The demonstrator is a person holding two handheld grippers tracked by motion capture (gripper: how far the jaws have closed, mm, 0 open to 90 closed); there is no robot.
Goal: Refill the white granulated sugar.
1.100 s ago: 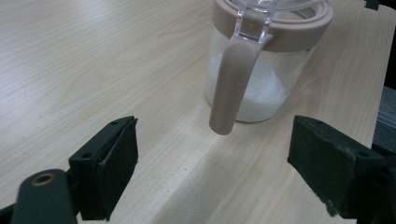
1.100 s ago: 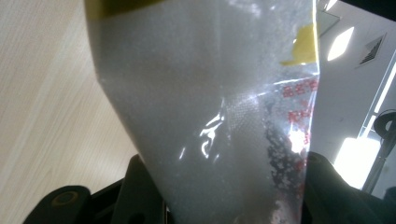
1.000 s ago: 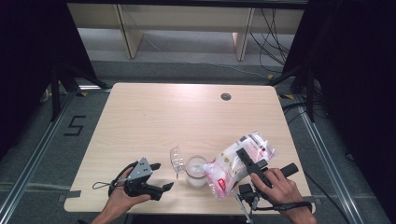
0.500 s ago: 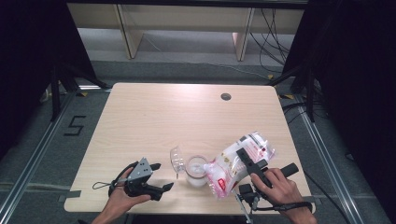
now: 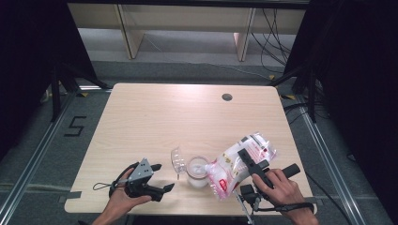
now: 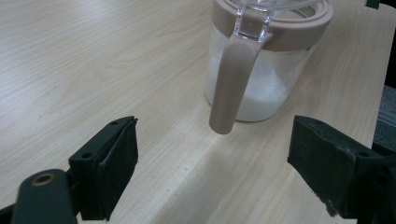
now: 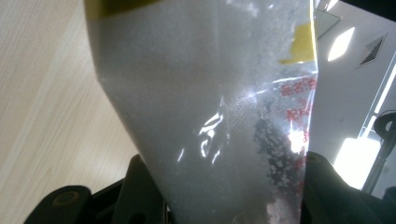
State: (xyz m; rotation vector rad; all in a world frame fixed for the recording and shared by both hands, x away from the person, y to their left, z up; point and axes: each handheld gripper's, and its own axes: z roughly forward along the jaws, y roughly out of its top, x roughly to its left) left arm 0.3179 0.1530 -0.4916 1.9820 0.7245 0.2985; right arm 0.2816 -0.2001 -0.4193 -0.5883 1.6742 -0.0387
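Over jar [image 5: 197, 171] | right tongs [image 5: 247, 161] grip bag [image 5: 237, 164], left tongs [image 5: 162, 177] open | unchanged

We found the far half of the table [image 5: 155, 112] bare and open to any reach, save a small round grommet [image 5: 227, 97] near its far edge. Along the near edge the jar [image 5: 197, 171] and its raised lid [image 5: 177, 159] stood between the left tool [image 5: 159, 178] and the tilted bag [image 5: 237, 164], leaving narrow gaps.
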